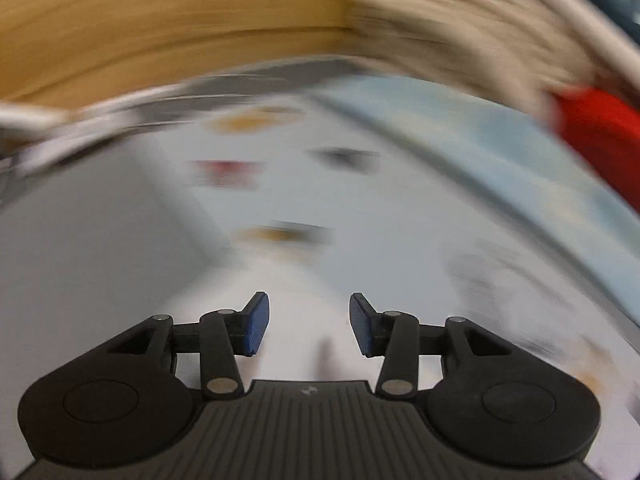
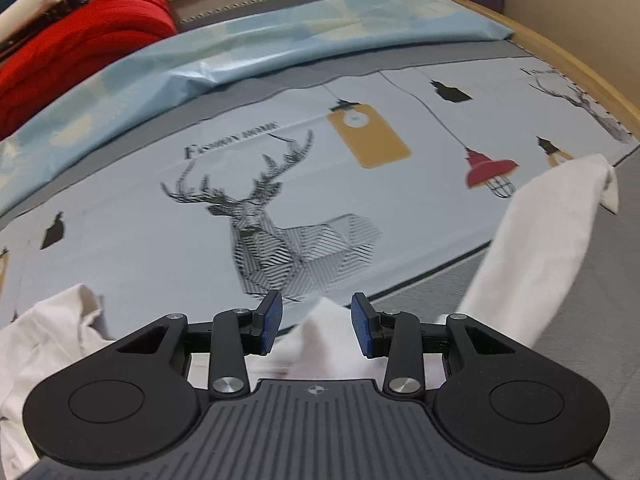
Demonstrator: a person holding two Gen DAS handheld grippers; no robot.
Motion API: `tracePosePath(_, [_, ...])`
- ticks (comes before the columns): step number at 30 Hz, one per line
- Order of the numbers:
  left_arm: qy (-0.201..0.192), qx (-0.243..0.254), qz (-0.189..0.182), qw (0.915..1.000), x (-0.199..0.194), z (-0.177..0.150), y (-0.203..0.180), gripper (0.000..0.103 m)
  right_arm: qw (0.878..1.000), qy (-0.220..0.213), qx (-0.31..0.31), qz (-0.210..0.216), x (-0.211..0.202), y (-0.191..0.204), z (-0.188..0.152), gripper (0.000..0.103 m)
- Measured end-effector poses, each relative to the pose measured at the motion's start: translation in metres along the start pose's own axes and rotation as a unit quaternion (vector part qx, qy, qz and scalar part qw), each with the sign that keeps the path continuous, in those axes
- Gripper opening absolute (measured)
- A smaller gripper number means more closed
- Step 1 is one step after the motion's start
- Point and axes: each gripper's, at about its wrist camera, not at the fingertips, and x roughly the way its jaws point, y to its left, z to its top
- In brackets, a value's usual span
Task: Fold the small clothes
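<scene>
A white garment [image 2: 536, 248] lies crumpled on the bed under my right gripper [image 2: 317, 320]. One long part of it stretches away to the right, and another bunch [image 2: 52, 328] sits at the lower left. The right gripper's blue pads stand apart with a raised fold of the white cloth [image 2: 324, 316] between them, and I see no squeeze on it. The left wrist view is heavily blurred. In it my left gripper [image 1: 309, 322] is open over pale white cloth [image 1: 296, 280], with nothing between its pads.
A printed sheet [image 2: 160, 248] with a deer and lamps covers the bed. Behind it lies a light blue cloth [image 2: 280, 40], and a pile of red clothing [image 2: 80, 36] sits at the far left. A wooden bed edge [image 2: 592, 76] runs along the right.
</scene>
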Motion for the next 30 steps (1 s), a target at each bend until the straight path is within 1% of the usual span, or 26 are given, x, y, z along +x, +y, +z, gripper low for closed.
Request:
tracePosePath(1, [0.005,0.034,-0.061,0.9976,-0.008,-0.006,-0.029,0.056,1.0,0.003,0.001,-0.003,0.001,-0.003,0.0,0.04])
tracePosePath(2, [0.012,0.069,-0.118,0.9906,-0.015,-0.014,-0.058,0.057,1.0,0.008,0.001,-0.004,0.003,-0.005,0.0,0.041])
tracePosePath(3, [0.019,0.104,-0.168,0.9801,-0.023,-0.026,-0.086,0.058,1.0,0.015,0.0,-0.004,0.005,-0.006,0.0,0.041])
tracePosePath(4, [0.027,0.134,-0.206,0.9689,-0.031,-0.038,-0.11,0.059,1.0,0.024,-0.003,-0.008,0.008,-0.007,-0.002,0.042])
tracePosePath(5, [0.038,0.161,-0.242,0.9561,-0.039,-0.051,-0.134,0.059,0.999,0.03,-0.008,-0.013,0.01,-0.007,-0.004,0.042])
tracePosePath(6, [0.049,0.181,-0.269,0.9446,-0.046,-0.063,-0.154,0.061,0.999,0.037,-0.014,-0.016,0.012,-0.006,-0.006,0.044])
tracePosePath(8, [0.069,0.218,-0.311,0.9223,-0.06,-0.087,-0.191,0.065,0.998,0.053,-0.038,-0.017,0.018,-0.002,-0.011,0.045])
tracePosePath(9, [0.076,0.236,-0.324,0.913,-0.066,-0.099,-0.208,0.068,0.997,0.056,-0.048,-0.019,0.02,0.001,-0.013,0.046])
tracePosePath(10, [0.079,0.252,-0.332,0.9057,-0.075,-0.114,-0.223,0.072,0.996,0.059,-0.062,-0.022,0.023,0.004,-0.016,0.047])
tracePosePath(12, [0.08,0.287,-0.342,0.8913,-0.085,-0.136,-0.249,0.073,0.993,0.066,-0.089,-0.03,0.031,0.012,-0.02,0.047])
tracePosePath(13, [0.078,0.308,-0.341,0.8848,-0.09,-0.148,-0.259,0.073,0.992,0.067,-0.099,-0.033,0.034,0.015,-0.021,0.047])
tracePosePath(15, [0.079,0.346,-0.328,0.8756,-0.09,-0.171,-0.269,0.073,0.99,0.069,-0.119,-0.039,0.039,0.021,-0.022,0.045])
tracePosePath(17, [0.081,0.383,-0.301,0.8695,-0.077,-0.187,-0.277,0.072,0.988,0.066,-0.136,-0.034,0.04,0.027,-0.022,0.025])
tracePosePath(18, [0.078,0.4,-0.289,0.8663,-0.072,-0.194,-0.278,0.071,0.987,0.066,-0.142,-0.029,0.039,0.029,-0.021,0.005])
tracePosePath(20, [0.071,0.426,-0.274,0.8593,-0.061,-0.2,-0.277,0.056,0.985,0.067,-0.154,-0.029,0.039,0.032,-0.019,0.004])
tracePosePath(21, [0.073,0.433,-0.277,0.8545,-0.056,-0.201,-0.275,0.036,0.985,0.068,-0.156,-0.025,0.039,0.031,-0.017,0.004])
tracePosePath(22, [0.076,0.432,-0.284,0.8528,-0.045,-0.201,-0.28,0.013,0.985,0.067,-0.157,-0.019,0.039,0.031,-0.015,0.003])
tracePosePath(23, [0.085,0.428,-0.294,0.8503,-0.044,-0.199,-0.28,0.003,0.985,0.065,-0.158,-0.013,0.038,0.031,-0.012,0.003])
tracePosePath(25, [0.088,0.431,-0.294,0.8488,-0.042,-0.196,-0.285,0.001,0.987,0.044,-0.155,0.004,0.033,0.033,-0.002,0.002])
tracePosePath(26, [0.08,0.43,-0.287,0.8521,-0.044,-0.19,-0.284,0.001,0.988,0.023,-0.155,0.02,0.028,0.036,0.005,0.002])
tracePosePath(27, [0.066,0.422,-0.278,0.8604,-0.045,-0.181,-0.282,0.001,0.987,0.002,-0.154,0.035,0.023,0.039,0.011,0.002])
tracePosePath(28, [0.045,0.402,-0.263,0.8757,-0.046,-0.168,-0.278,0.001,0.987,-0.032,-0.149,0.056,0.015,0.044,0.02,0.002])
tracePosePath(29, [0.018,0.369,-0.232,0.9,-0.046,-0.152,-0.272,0.001,0.985,-0.063,-0.141,0.071,0.009,0.047,0.028,0.003])
tracePosePath(30, [-0.016,0.335,-0.188,0.9231,-0.044,-0.138,-0.264,0.002,0.982,-0.111,-0.126,0.086,0.003,0.051,0.036,0.003])
